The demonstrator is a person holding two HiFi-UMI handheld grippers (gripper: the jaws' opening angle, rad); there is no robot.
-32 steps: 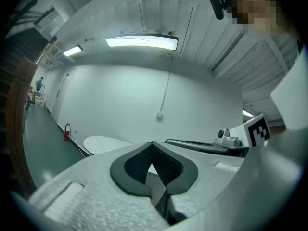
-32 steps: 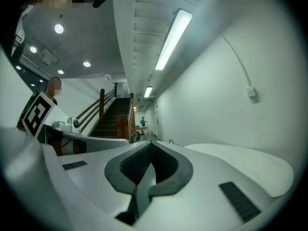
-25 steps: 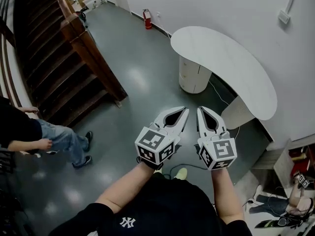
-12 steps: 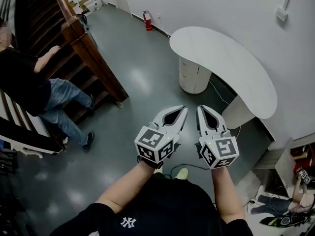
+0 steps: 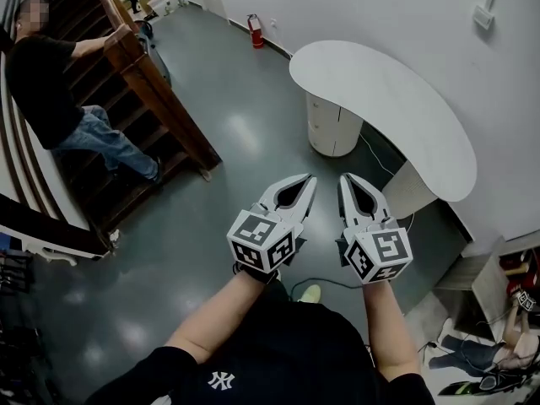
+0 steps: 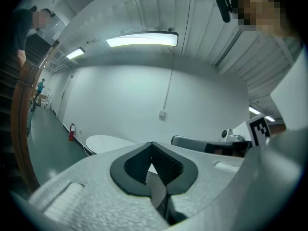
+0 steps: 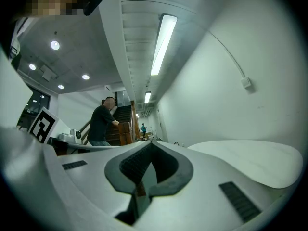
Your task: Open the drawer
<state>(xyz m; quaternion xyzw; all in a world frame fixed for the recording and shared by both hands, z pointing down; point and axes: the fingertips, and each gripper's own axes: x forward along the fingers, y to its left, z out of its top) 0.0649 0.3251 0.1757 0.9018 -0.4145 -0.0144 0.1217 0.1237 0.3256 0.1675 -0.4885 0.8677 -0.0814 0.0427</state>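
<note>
Left hand-held gripper and right hand-held gripper were held clenched, empty, well short of the desk drawers, likely just for carrying.

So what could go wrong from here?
1. A cable lies on the floor by the person's shoe; walking to the drawers could snag it.
2. The left gripper and right gripper are both shut and empty; they must open before gripping.
3. The tabletop overhangs the drawers, so a gripper might bump it.
</note>
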